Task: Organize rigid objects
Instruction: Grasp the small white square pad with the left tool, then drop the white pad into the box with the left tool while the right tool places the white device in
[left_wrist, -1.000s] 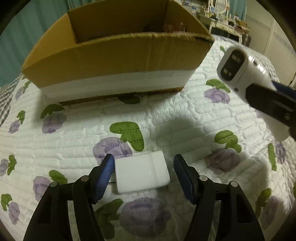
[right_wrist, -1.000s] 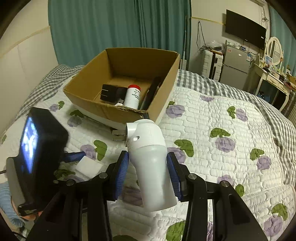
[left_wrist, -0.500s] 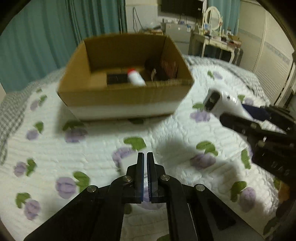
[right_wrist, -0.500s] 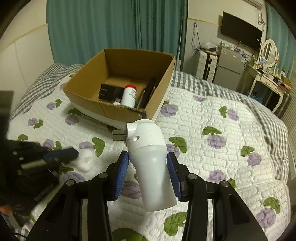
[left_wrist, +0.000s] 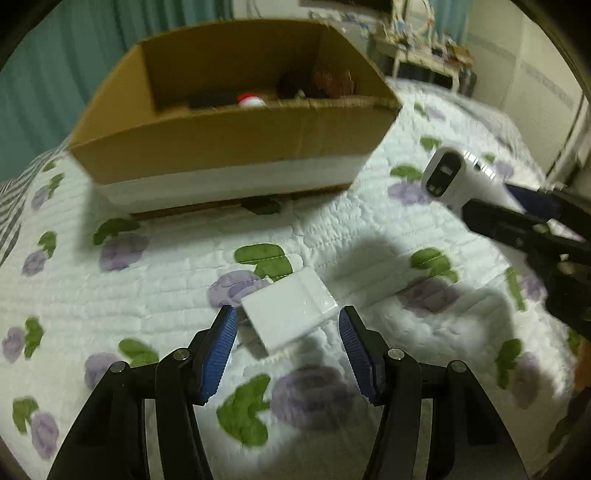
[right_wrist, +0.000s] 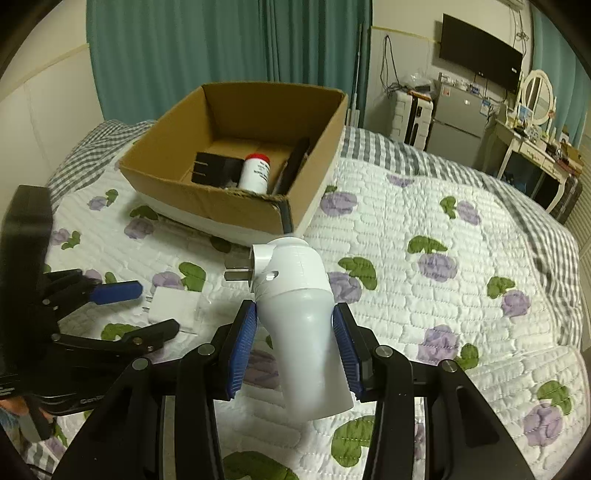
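We see the left gripper spread open around the white charger block on the quilt, while our right gripper clamps the white plug-in device above it.

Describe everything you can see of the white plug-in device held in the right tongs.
The white device looks like smooth plastic: a tapered, rounded body widening toward the camera, topped by a short elbow-shaped head. Metal plug prongs stick out leftward from the head, and a small oval slot shows on its side. The right tongs clamp its mid-body between blue pads, holding it roughly upright, tilted slightly, above the quilt. Nothing else touches it. The box stands beyond.
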